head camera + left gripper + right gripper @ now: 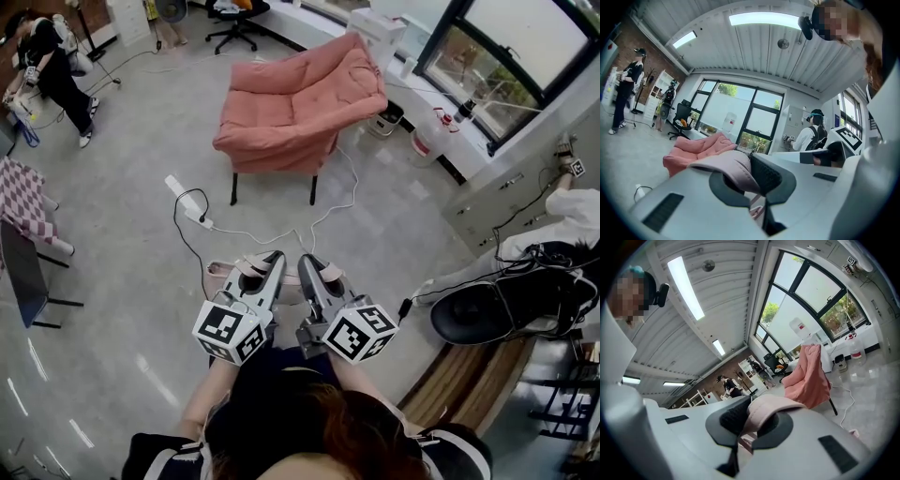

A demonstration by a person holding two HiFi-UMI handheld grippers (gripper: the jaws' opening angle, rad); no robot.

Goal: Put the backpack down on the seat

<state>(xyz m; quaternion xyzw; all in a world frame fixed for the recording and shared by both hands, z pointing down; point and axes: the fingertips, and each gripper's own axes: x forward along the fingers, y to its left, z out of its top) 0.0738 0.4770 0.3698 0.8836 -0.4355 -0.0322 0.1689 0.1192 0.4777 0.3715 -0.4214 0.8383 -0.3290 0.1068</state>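
The person holds both grippers out in front at about the same height, side by side and nearly touching, both pointing roughly level toward the pink armchair (300, 103). The left gripper (275, 257) is clamped tight on a pink strap (729, 164) of the backpack (225, 270), with the webbing bunched over its dark pads. The right gripper (307, 262) is closed in the same way on a second pink strap (771, 406). The backpack hangs beneath the two grippers, above the floor (122, 281). Only slivers of pink show beside and between the gripper bodies in the head view, and most of the bag is hidden under them. The armchair stands well apart from the grippers, its seat bare and facing the person. On the floor between them lie a white power strip (190, 204) with a black lead and a white cable (349, 192) that runs under the chair's legs. To the right a black seat (497, 309) draped with cords sits near a person in a white top (577, 211). Another person in dark clothes (52, 66) is at the far left, and windows (506, 47) line the wall behind the armchair.
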